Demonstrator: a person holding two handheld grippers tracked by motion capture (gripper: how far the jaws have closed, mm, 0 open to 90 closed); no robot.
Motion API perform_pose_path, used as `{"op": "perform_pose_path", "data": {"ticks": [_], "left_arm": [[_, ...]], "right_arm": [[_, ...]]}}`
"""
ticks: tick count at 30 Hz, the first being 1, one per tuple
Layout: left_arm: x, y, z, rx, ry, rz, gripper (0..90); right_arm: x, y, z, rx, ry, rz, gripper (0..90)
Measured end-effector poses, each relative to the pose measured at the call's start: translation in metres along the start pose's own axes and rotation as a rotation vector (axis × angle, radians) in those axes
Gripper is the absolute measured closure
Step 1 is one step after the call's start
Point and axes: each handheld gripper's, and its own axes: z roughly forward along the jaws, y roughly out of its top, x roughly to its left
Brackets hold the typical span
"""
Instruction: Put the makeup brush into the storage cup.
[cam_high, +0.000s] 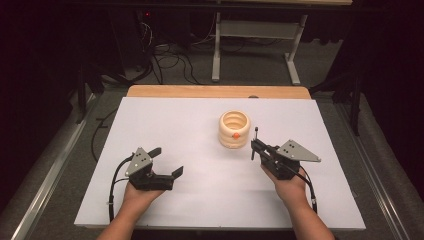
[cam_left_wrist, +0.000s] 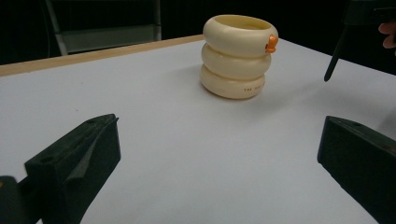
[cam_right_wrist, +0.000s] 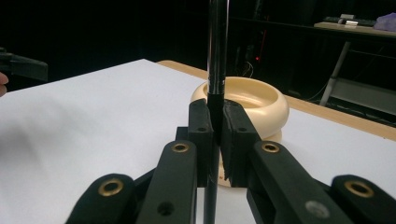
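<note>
A cream ringed holder (cam_high: 234, 129) with a small orange bump on its front stands upright near the middle of the white table (cam_high: 190, 120); it also shows in the left gripper view (cam_left_wrist: 238, 56) and behind the jaws in the right gripper view (cam_right_wrist: 252, 100). My right gripper (cam_high: 256, 145) is shut on a thin black pen (cam_high: 255, 142), held upright just right of the holder; the pen (cam_right_wrist: 216, 70) rises between the pads. My left gripper (cam_high: 167, 162) rests open at the table's front left, nothing between its jaws.
A wooden strip (cam_high: 215, 91) runs along the table's far edge. Beyond it are a metal table frame (cam_high: 255, 45) and loose cables (cam_high: 170, 62) on the floor. Bare white surface lies between the two hands.
</note>
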Motion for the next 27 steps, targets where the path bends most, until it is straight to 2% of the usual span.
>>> {"op": "perform_pose_path", "data": {"ticks": [10,12,13,22,27], "left_arm": [[0.000,-0.001,0.000,-0.004,-0.005,-0.006,0.0],[0.000,-0.002,0.000,-0.001,0.000,0.002,0.0],[0.000,-0.002,0.000,-0.001,0.004,0.003,0.0],[0.003,-0.005,0.000,0.006,0.019,-0.012,0.0],[0.003,-0.005,0.001,0.011,0.013,-0.009,0.0]], "right_arm": [[-0.005,0.012,0.004,-0.019,-0.010,0.026,85.7],[-0.008,0.015,0.005,-0.034,-0.008,0.016,85.7],[-0.009,0.016,0.005,-0.030,-0.008,0.030,85.7],[-0.018,0.027,0.013,-0.044,-0.015,0.045,85.8],[-0.022,0.033,0.017,-0.045,-0.023,0.057,85.8]]}}
